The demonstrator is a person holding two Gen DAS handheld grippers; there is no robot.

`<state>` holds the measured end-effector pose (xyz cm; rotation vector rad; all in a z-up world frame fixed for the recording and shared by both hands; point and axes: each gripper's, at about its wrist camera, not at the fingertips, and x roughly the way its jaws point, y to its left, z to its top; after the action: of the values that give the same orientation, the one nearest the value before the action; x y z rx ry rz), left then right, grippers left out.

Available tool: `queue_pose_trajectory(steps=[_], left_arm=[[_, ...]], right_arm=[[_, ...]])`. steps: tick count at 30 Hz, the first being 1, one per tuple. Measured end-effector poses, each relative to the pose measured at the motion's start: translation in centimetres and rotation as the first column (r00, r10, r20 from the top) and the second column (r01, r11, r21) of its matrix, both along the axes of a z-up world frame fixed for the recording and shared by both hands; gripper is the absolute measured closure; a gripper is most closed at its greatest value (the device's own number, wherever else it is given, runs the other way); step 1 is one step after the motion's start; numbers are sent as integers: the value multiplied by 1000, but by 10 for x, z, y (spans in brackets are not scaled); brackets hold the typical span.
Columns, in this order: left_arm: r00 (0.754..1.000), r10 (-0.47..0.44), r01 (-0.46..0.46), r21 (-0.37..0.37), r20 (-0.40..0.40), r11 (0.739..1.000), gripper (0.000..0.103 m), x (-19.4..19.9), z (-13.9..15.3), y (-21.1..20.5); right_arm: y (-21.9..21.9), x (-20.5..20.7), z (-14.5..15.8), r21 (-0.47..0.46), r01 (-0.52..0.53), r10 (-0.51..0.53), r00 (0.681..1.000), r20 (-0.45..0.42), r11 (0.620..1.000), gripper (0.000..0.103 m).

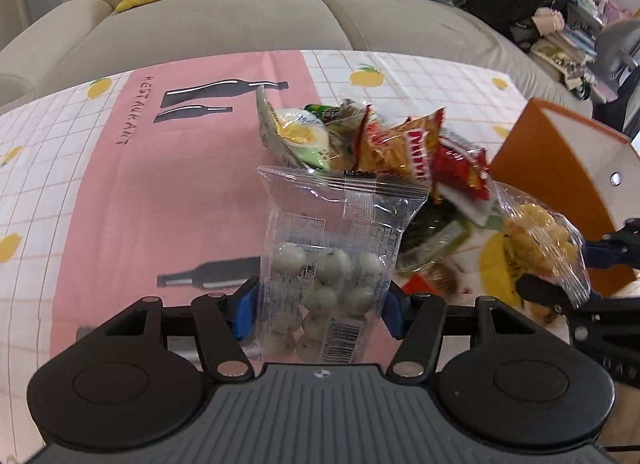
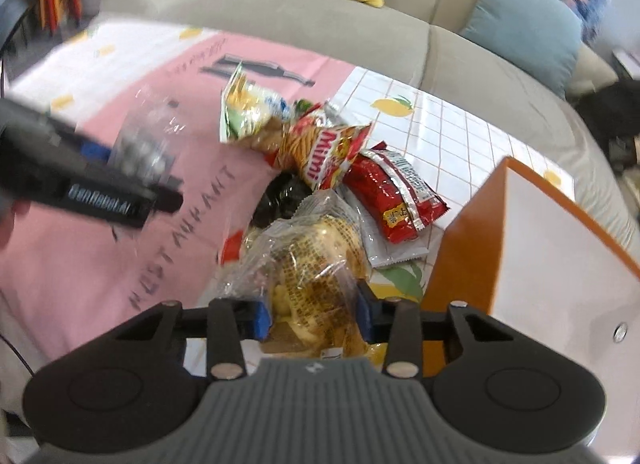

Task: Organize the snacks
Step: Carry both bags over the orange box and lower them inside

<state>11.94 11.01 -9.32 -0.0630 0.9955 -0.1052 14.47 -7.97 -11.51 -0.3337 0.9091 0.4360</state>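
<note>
The left gripper is grasping a clear plastic packet of small white round sweets by its lower half, blue pads pressing on both side edges, the packet standing upright above the pink-and-white checked tablecloth. The right gripper is clenching a crinkly transparent bag of yellow puffed snacks across its middle — the film is bunching between the pads.

Behind both, the rest of the snacks are lying in a loose heap on the cloth: a green-and-white pouch, an orange-red Mimi stick-snack bag and a glossy red sachet. An orange-sided box with a white interior is standing just right of the heap, probably the place the packets are meant to go.

Both packets are looking light and soft, so weight is no worry; slip and crushing are. The sweets packet is slick film around loose hard balls, which are likely to shift and let the bag sag or swing, so holding it at the filled lower part, as now, seems sounder than pinching the empty top seal. The puffed snacks are brittle — a gentle squeeze across the airy middle or on a crimped end would be kinder than a hard clamp.
</note>
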Motion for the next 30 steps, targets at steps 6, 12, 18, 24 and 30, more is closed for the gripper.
queue_pose_trajectory(steps=[6, 12, 18, 24, 30], left_arm=[[1000, 8, -8, -84, 0, 996, 34, -19, 31, -11], [999, -42, 44, -117, 23, 992, 34, -28, 64, -37], [982, -174, 180, -106, 69, 978, 34, -18, 97, -85], [939, -335, 343, -140, 77, 929, 34, 14, 107, -155], [892, -452, 448, -138, -1, 883, 34, 57, 84, -222]], right_arm=[[-31, -5, 31, 243, 103, -88, 993, -75, 964, 68], [-60, -20, 68, 423, 142, -116, 990, -85, 895, 70], [-109, -31, 102, 492, 205, -201, 978, -63, 846, 70], [-175, -27, 113, 494, 345, -334, 936, -114, 798, 70], [-243, -7, 110, 496, 465, -422, 883, -204, 733, 70]])
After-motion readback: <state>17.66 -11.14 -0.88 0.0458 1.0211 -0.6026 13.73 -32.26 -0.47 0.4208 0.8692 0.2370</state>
